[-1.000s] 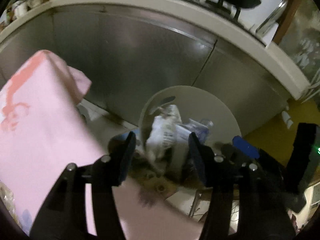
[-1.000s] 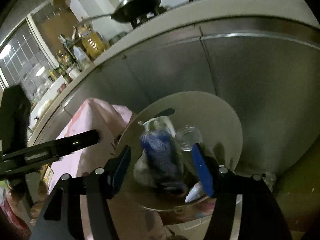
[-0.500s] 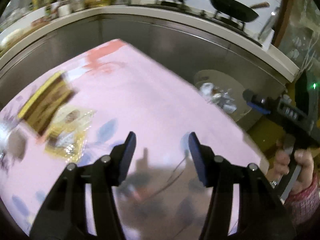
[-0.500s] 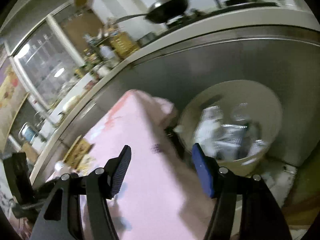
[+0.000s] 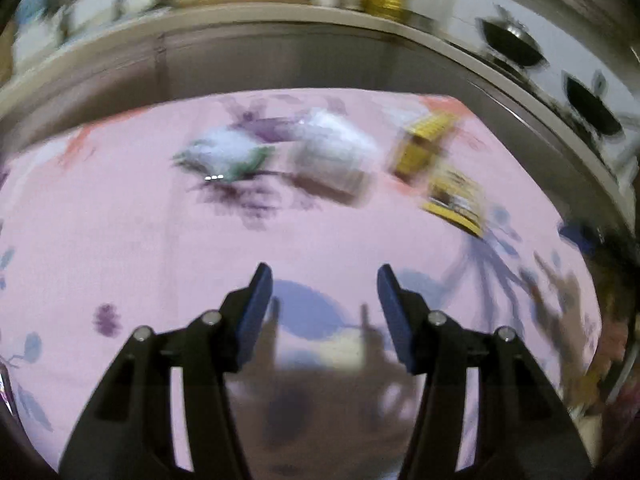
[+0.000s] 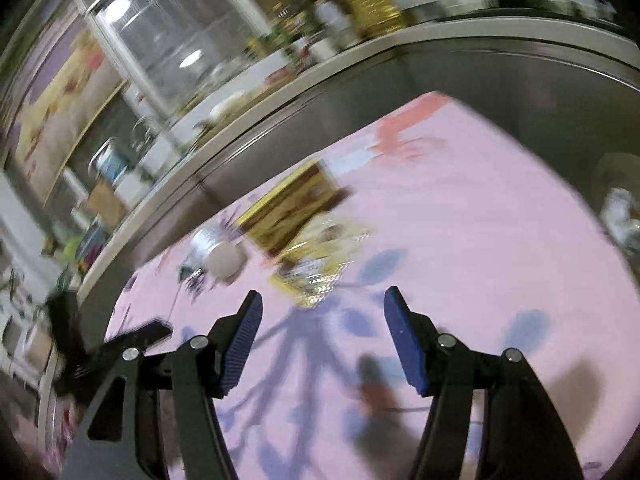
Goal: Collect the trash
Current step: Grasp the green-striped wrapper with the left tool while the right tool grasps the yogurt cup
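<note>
1. The left gripper (image 5: 324, 276) hangs over a pink flowered tablecloth (image 5: 120, 240), its two blue-padded fingers spread wide with nothing between them.
2. In the left wrist view, the trash lies on the cloth well ahead of the fingers: a crumpled white-and-green wrapper (image 5: 228, 156) at 11 o'clock, a white plastic container (image 5: 332, 160) at 12 o'clock just beside it, a yellow box (image 5: 424, 148) at 1 o'clock, and a yellow foil packet (image 5: 456, 200) at 2 o'clock next to the box. All are motion-blurred.
3. The right gripper (image 6: 322, 304) is also held wide apart and grips nothing.
4. In the right wrist view the yellow foil packet (image 6: 320, 264) sits near the fingertips at 12 o'clock, the yellow box (image 6: 288, 208) touching or overlapping its far side, and the white container (image 6: 218, 250) at 10 o'clock.
5. A pale bin holding waste (image 6: 620, 208) shows at 3 o'clock past the cloth's edge.
6. The left gripper's black body (image 6: 80, 356) appears at 9 o'clock.
7. A steel-fronted kitchen counter (image 5: 280, 56) curves behind the table, with dark pans (image 5: 512, 44) on it.
</note>
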`<state>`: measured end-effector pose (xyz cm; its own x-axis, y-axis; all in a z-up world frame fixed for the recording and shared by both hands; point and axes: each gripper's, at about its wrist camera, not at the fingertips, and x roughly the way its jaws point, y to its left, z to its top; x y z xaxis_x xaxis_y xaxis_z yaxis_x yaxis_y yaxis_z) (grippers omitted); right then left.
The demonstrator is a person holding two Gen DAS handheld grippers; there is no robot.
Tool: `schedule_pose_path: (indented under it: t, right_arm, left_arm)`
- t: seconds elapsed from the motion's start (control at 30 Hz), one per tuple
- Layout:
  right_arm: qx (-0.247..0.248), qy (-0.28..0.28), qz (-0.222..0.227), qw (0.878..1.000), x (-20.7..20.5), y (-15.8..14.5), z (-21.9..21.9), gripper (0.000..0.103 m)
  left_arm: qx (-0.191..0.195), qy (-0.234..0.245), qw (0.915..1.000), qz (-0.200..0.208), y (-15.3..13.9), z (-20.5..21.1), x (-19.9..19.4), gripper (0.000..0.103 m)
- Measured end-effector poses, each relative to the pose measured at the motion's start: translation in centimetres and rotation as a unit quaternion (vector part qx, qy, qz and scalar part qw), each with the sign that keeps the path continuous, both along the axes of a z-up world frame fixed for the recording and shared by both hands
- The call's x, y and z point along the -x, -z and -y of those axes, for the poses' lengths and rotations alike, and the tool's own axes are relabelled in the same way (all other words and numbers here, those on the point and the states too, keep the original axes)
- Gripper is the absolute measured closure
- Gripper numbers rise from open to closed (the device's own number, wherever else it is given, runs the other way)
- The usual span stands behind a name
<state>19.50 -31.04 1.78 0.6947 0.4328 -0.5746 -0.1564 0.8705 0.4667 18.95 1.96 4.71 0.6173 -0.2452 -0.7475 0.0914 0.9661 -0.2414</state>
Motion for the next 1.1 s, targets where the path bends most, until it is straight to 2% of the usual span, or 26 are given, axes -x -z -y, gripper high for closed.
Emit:
schedule_pose_path:
  t: [0.07, 0.13, 0.23, 0.3, 0.33, 0.37, 0.5, 0.53, 0.6, 0.63, 0.67, 0.7, 0.8, 0.83, 0.87, 1.1]
  right_arm:
    - [0.012, -0.027, 0.001, 1.0, -0.6, -0.4, -2.7, 0.042]
    - [0.026, -0.049, 0.005, 0.998, -1.2, -0.7, -5.1, 0.042]
    - [0.082, -0.101, 0.029, 0.991, -2.5, -1.5, -10.2, 0.042]
    - [0.121, -0.125, 0.043, 0.984, -3.3, -1.6, -12.7, 0.042]
    - [0.14, -0.137, 0.048, 0.979, -3.9, -1.7, -14.1, 0.041]
    - [0.163, -0.147, 0.056, 0.974, -4.7, -1.7, -15.6, 0.041]
    - [0.231, -0.16, 0.093, 0.955, -7.1, -1.4, -19.2, 0.032]
    - [0.245, -0.165, 0.099, 0.95, -7.9, -1.3, -20.1, 0.03]
    - [0.26, -0.179, 0.098, 0.944, -9.5, -0.5, -21.1, 0.029]
    - [0.27, -0.185, 0.097, 0.94, -10.0, -0.2, -21.7, 0.029]
    - [0.28, -0.189, 0.095, 0.937, -10.7, 0.3, -22.1, 0.029]
    - [0.289, -0.191, 0.092, 0.934, -11.4, 0.7, -22.7, 0.029]
    - [0.3, -0.191, 0.06, 0.933, -13.0, 2.2, -23.3, 0.03]
    - [0.292, -0.192, 0.055, 0.935, -12.9, 2.4, -23.2, 0.038]
    - [0.29, -0.19, 0.055, 0.937, -12.6, 2.6, -23.1, 0.044]
    - [0.236, -0.182, 0.042, 0.954, -8.2, 2.6, -20.2, 0.046]
  left_arm:
    - [0.045, -0.032, 0.9984, -0.013, 0.0, -3.8, -1.6, 0.051]
    - [0.097, -0.057, 0.9933, -0.025, 0.1, -7.4, -4.1, 0.051]
    - [0.134, -0.08, 0.987, -0.039, 0.4, -10.6, -7.6, 0.051]
    - [0.129, -0.07, 0.9886, -0.035, 0.2, -11.1, -9.9, 0.049]
    - [0.119, -0.063, 0.9901, -0.04, 0.3, -11.0, -11.5, 0.04]
    - [0.111, -0.06, 0.9909, -0.046, 0.6, -11.0, -12.7, 0.037]
    - [0.101, -0.038, 0.9912, -0.076, 2.3, -9.7, -15.9, 0.037]
    - [0.089, -0.034, 0.9934, -0.063, 2.2, -9.4, -15.9, 0.037]
    - [0.079, -0.005, 0.9949, -0.064, 2.3, -8.8, -15.6, 0.047]
    - [0.058, 0.001, 0.9966, -0.058, 2.3, -8.3, -15.3, 0.06]
    - [0.04, 0.009, 0.9978, -0.053, 2.4, -7.9, -15.0, 0.078]
    - [0.037, 0.025, 0.9974, -0.057, 2.7, -7.4, -14.6, 0.087]
    - [0.021, 0.033, 0.9981, -0.047, 2.9, -6.7, -13.2, 0.093]
    - [0.024, 0.037, 0.9978, -0.049, 2.9, -6.5, -12.5, 0.095]
    - [0.031, 0.041, 0.9975, -0.05, 2.9, -6.3, -11.8, 0.098]
    - [0.096, 0.047, 0.9931, -0.049, 2.8, -5.1, -7.1, 0.101]
